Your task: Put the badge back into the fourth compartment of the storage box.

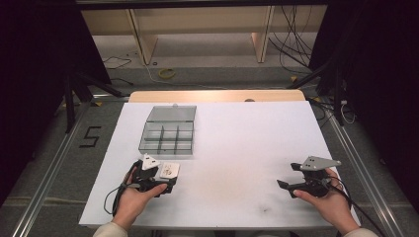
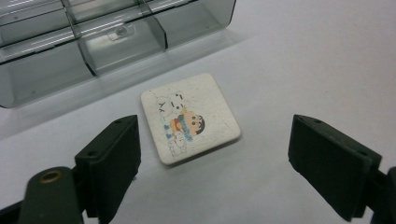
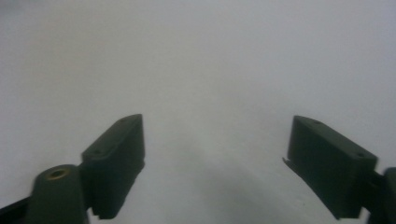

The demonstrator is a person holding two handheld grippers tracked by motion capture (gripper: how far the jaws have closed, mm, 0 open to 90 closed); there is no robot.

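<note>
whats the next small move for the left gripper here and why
Probably ease the left gripper forward and down so its jaws straddle the square cartoon tile. The jaws stand wide open, the tile lies flat on the white table just ahead of them, untouched, with the open compartment box right beyond it.

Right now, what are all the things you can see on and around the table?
Square white coaster with a cartoon picture: one, white with colours, flat on the table just ahead of the left gripper.
Clear grey plastic compartment box: one, lid open, beyond the coaster.
White table top: one, white, with a wooden edge at the far side.
Number 5 mark: one, black, on the floor left of the table.
Cables: several, dark, on the floor beyond the table.
Left gripper: one, black, open, in the left hand.
Right gripper: one, black, open, in the right hand.
</note>
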